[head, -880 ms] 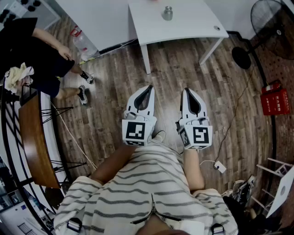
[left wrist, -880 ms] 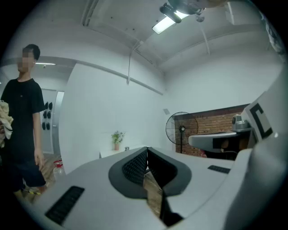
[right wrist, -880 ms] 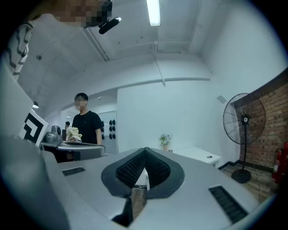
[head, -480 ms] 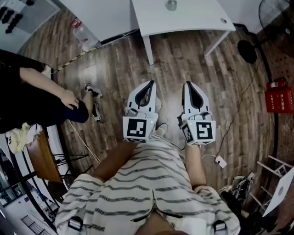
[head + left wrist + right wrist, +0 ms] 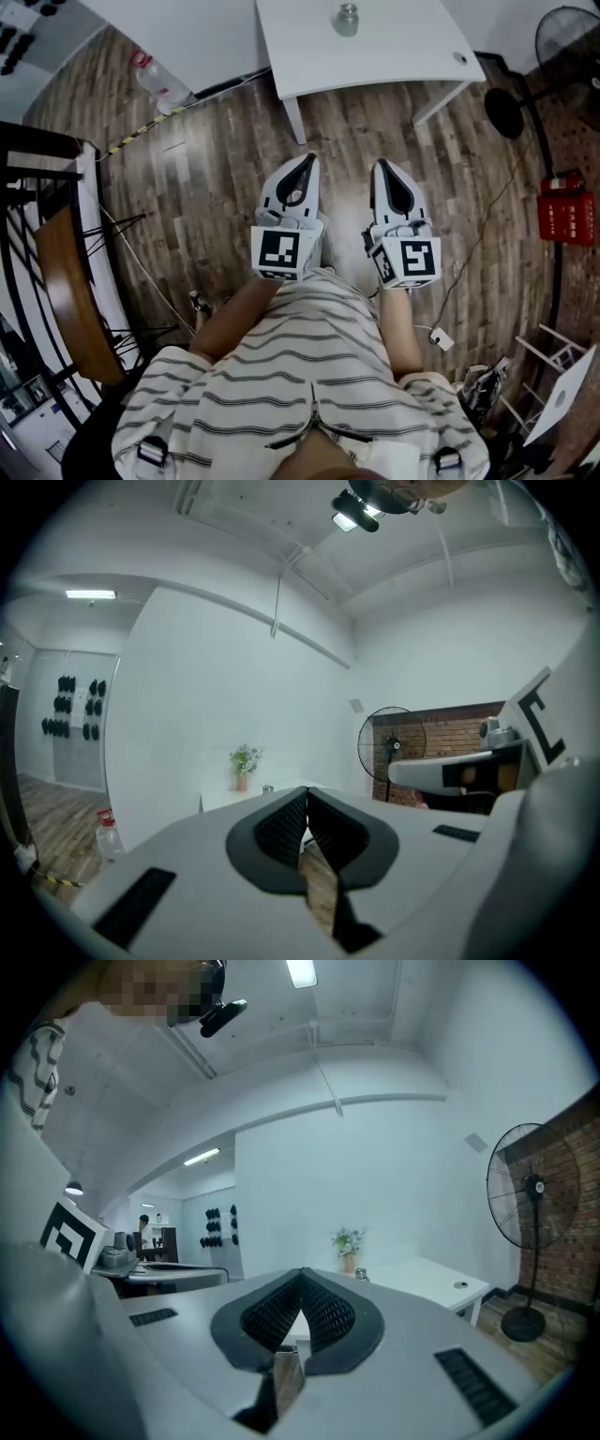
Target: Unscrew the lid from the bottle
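Since the left gripper (image 5: 305, 161) and the right gripper (image 5: 385, 168) are both closed tight on nothing, well short of the white table (image 5: 403, 56), we risk knocking the small bottle (image 5: 347, 19) over if we arrive without opening them. Unheld at its body, it would merely spin. It stands upright on that table, long axis vertical, lid upward.

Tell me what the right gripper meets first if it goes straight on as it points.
The way looks free up to the white table; the shut right gripper would probably meet its near edge first, short of the small bottle on it. Depth is unclear.
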`<state>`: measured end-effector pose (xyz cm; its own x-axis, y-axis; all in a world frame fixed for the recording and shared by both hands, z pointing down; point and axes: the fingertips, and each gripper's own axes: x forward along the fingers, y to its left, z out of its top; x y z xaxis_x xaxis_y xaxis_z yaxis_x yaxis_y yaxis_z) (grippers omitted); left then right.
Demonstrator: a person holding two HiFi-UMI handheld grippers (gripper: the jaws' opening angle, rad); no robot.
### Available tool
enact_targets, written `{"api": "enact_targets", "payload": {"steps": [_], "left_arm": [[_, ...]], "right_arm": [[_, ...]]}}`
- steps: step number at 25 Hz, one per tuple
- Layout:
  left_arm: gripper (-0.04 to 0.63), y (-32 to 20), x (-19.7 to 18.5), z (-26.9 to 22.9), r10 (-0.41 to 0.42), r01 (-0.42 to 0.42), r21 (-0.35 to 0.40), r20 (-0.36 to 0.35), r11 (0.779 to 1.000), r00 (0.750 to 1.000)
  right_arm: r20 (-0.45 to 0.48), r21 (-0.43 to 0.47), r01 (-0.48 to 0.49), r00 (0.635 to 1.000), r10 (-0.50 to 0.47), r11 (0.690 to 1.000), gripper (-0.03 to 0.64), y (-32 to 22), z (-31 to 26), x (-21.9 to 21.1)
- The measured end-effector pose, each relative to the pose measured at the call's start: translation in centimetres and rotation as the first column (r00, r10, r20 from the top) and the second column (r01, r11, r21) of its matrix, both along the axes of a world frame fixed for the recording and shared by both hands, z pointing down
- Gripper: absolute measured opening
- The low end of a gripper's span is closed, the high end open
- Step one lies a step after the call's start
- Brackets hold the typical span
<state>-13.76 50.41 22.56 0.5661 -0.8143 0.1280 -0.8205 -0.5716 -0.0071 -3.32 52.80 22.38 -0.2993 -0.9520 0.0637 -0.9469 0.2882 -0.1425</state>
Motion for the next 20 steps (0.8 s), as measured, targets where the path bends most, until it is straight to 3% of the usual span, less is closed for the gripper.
{"api": "enact_targets", "payload": {"steps": [13,20], "left_arm": [[0.002,-16.5,1.3,0.4,0.037,-0.038,-0.061,-0.016,0.997,0.999],[0.002,-23.0,2.5,1.7,0.091,-0.094,-0.083,-0.042,0.992,0.995]], "right_arm": [[-0.047,-0.052,0.0,0.999,-0.003,0.999,0.011,-16.5,-0.9,0.3],[-0.069,-0.07,-0.049,0.997,0.044,0.996,0.011,-22.4,-0.6,1.0]]}}
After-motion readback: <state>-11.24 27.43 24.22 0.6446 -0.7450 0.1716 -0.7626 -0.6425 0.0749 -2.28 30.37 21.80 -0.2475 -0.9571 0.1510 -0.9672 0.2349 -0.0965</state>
